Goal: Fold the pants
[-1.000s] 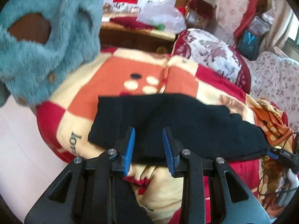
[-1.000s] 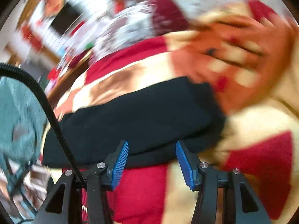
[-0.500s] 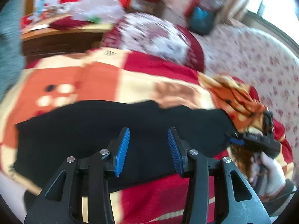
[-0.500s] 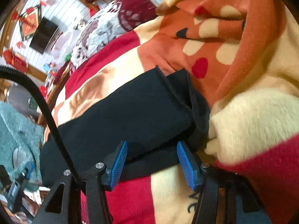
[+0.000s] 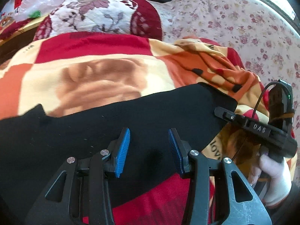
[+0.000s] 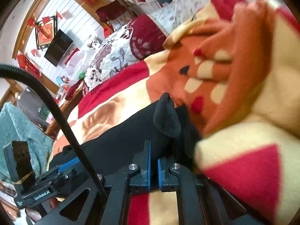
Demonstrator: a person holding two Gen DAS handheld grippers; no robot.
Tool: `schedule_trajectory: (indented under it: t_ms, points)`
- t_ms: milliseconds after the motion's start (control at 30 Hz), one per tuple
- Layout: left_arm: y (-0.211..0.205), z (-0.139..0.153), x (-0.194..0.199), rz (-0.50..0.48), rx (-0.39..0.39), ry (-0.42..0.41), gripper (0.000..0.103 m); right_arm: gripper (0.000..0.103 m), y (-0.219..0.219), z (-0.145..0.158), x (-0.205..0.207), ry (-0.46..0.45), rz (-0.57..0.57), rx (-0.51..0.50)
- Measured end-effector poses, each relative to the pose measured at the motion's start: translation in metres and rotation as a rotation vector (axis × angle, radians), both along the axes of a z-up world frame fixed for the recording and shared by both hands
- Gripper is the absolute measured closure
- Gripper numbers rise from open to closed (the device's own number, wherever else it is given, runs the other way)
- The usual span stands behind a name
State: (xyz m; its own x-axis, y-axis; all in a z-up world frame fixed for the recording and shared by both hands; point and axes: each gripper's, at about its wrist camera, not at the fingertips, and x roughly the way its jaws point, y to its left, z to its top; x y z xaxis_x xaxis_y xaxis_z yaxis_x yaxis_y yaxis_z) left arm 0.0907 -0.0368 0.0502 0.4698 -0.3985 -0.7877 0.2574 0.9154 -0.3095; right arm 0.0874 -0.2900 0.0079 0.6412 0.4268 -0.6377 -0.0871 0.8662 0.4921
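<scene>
A bed covered by a patchwork blanket [image 5: 97,71] in red, cream and orange fills both views, with a floral pillow [image 5: 97,13] at its far end and a flowered cover [image 5: 234,24] alongside. The black pants [image 5: 112,123] lie stretched across the blanket in a long band. The left gripper [image 5: 149,149] hangs over the middle of the pants with its blue pads spread wide, gripping nothing. The right gripper [image 6: 153,166] is at the end of the pants, its pads pressed nearly together on a bunched fold of the black fabric; a flap of cloth [image 6: 166,118] stands up just beyond it. That view is blurred, so how much fabric is pinched is hard to judge. A white-gloved hand [image 5: 270,176] holds the right gripper's handle.
</scene>
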Motion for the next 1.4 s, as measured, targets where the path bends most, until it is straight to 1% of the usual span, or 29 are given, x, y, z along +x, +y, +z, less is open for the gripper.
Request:
schedule_trajectory:
  t_ms: [67,133,167,233,300,367,467,533,567,600,667,733,800,867,933,967,1000,1133,1233,1400]
  points:
    - [-0.004,-0.007,0.0,0.006,-0.013,0.017,0.061,0.098,0.002,-0.002,0.0,0.014,-0.011,-0.073]
    - [-0.006,-0.014,-0.001,0.02,-0.007,0.028,0.061,0.098,0.004,-0.018,0.009,0.079,-0.013,-0.085]
    - [-0.005,-0.014,-0.002,0.026,-0.012,0.018,0.061,0.098,0.006,-0.026,0.013,0.107,-0.022,-0.091]
    - [-0.003,-0.01,-0.006,0.028,-0.008,0.016,0.061,0.096,0.009,-0.029,0.013,0.117,-0.019,-0.122]
    - [0.002,-0.003,-0.011,0.03,0.001,0.002,0.061,0.093,0.011,-0.025,0.012,0.129,-0.009,-0.151]
    - [0.01,0.006,-0.017,0.053,0.018,-0.024,0.061,0.09,0.006,-0.018,0.009,0.143,-0.029,-0.15]
    - [0.031,0.017,-0.027,0.095,0.023,-0.046,0.061,0.088,0.001,-0.003,-0.003,0.116,-0.058,-0.151]
    - [0.044,0.022,-0.033,0.129,0.047,-0.059,0.061,0.082,0.003,0.006,-0.01,0.094,-0.051,-0.16]
    - [0.052,0.025,-0.038,0.147,0.064,-0.068,0.061,0.073,0.005,0.012,-0.014,0.078,-0.04,-0.168]
    - [0.061,0.028,-0.043,0.165,0.074,-0.079,0.061,0.064,0.009,0.018,-0.018,0.058,-0.024,-0.167]
    - [0.076,0.031,-0.051,0.202,0.098,-0.089,0.061,0.058,0.019,0.029,-0.024,0.013,0.009,-0.177]
    - [0.094,0.033,-0.06,0.239,0.107,-0.095,0.061,0.057,0.034,0.039,-0.025,-0.026,0.07,-0.175]
    - [0.115,0.036,-0.069,0.288,0.11,-0.096,0.061,0.057,0.052,0.045,-0.024,-0.049,0.145,-0.14]
    - [0.136,0.038,-0.077,0.345,0.109,-0.09,0.061,0.057,0.074,0.046,-0.021,-0.057,0.222,-0.101]
    - [0.158,0.038,-0.084,0.398,0.101,-0.082,0.061,0.057,0.094,0.045,-0.019,-0.057,0.288,-0.086]
    - [0.17,0.038,-0.088,0.428,0.103,-0.079,0.061,0.057,0.108,0.043,-0.017,-0.057,0.324,-0.089]
    - [0.181,0.037,-0.091,0.457,0.107,-0.077,0.061,0.057,0.12,0.041,-0.016,-0.076,0.346,-0.099]
    - [0.215,0.031,-0.101,0.546,0.122,-0.046,0.061,0.057,0.172,0.031,-0.016,-0.053,0.466,-0.129]
    - [0.232,0.026,-0.107,0.592,0.12,-0.032,0.061,0.057,0.205,0.023,-0.013,-0.039,0.534,-0.16]
    - [0.247,0.02,-0.114,0.634,0.123,-0.02,0.061,0.057,0.238,0.017,-0.01,-0.024,0.608,-0.18]
